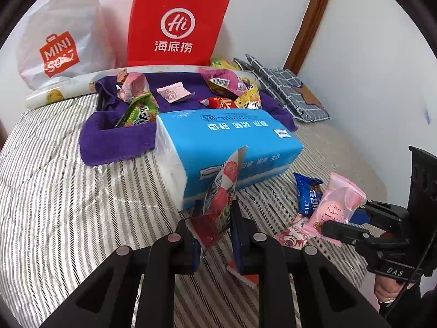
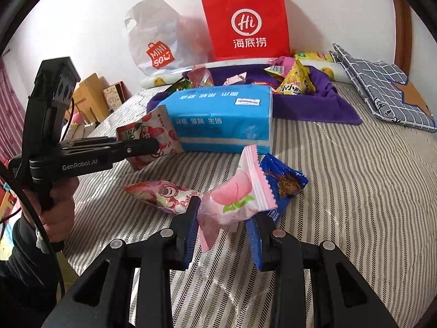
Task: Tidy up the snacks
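Pinching a red strawberry-print snack packet (image 1: 218, 202), the left gripper (image 1: 214, 235) holds it clear of the bed, its fingers (image 1: 188, 243) pressed onto the packet's lower half. The packet's long axis runs up and away from the fingers, its sealed top edge tilted toward the blue tissue pack (image 1: 226, 147) just behind it. The right gripper (image 2: 224, 232) likewise clamps a pink peach-print packet (image 2: 237, 194), whose crimped end points upward and slightly right; its fingers (image 2: 191, 227) close on the wrapper's lower end. Beside it on the bed lie a blue snack packet (image 2: 284, 183), touching the pink one in this view, and a pink bear-print packet (image 2: 164, 194) to the left. Behind the tissue pack, a purple towel (image 1: 117, 142) lines a shallow tray holding several more snacks, among them a green packet (image 1: 139, 112) and a yellow packet (image 2: 296, 82). Open bed surface extends to the left and right of the grippers. The striped bedspread (image 1: 68, 191) is grey and white. A red paper bag (image 1: 177, 24) and a white plastic bag (image 1: 60, 43) stand against the white wall; a checked grey cloth (image 2: 382, 90) lies at the far right.
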